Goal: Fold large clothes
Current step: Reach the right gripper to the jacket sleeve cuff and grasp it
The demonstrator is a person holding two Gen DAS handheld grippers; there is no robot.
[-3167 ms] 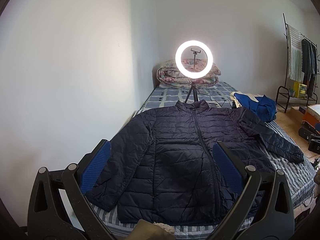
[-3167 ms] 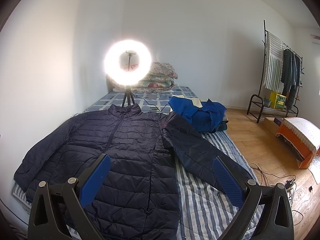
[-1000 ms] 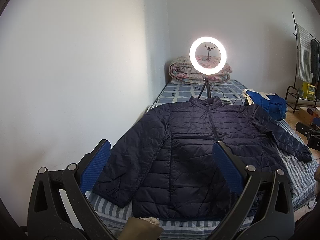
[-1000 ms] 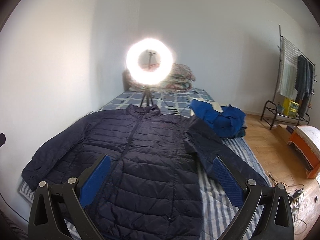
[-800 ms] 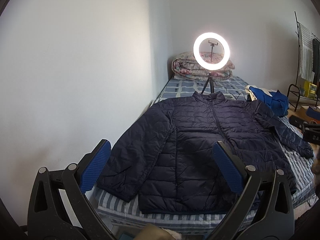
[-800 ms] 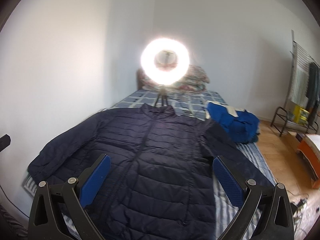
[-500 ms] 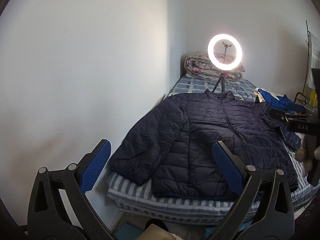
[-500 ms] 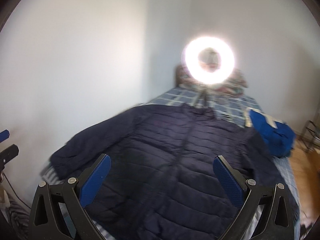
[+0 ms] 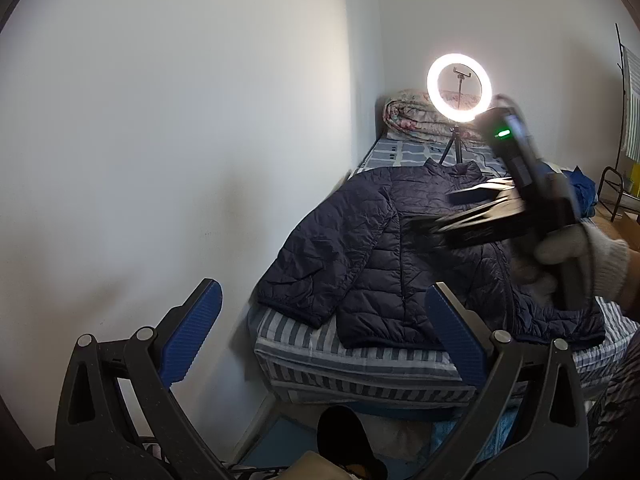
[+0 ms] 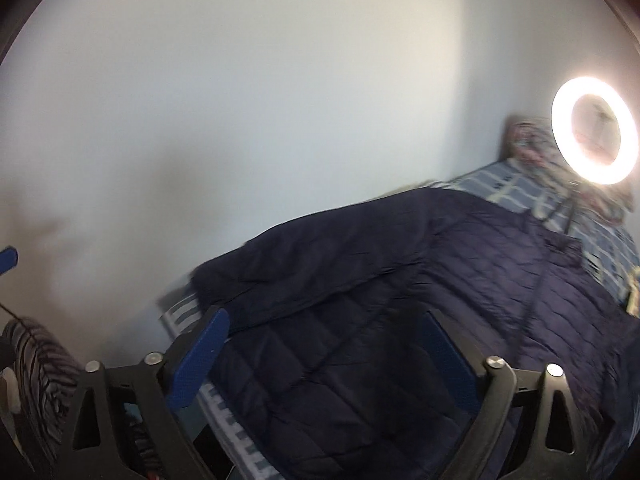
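The navy puffer jacket lies flat and zipped on the striped bed, sleeves spread, nothing folded yet. This looks like the approach before the first fold. The left gripper is spread wide and empty near the bed's foot. The right gripper is likewise released over the left sleeve, which probably needs pinching next. No legible writing.

— What blocks the way? The wall hugs the bed's left edge; a ring light stands beyond the jacket's collar.
— And open room? Above the jacket's near hem.
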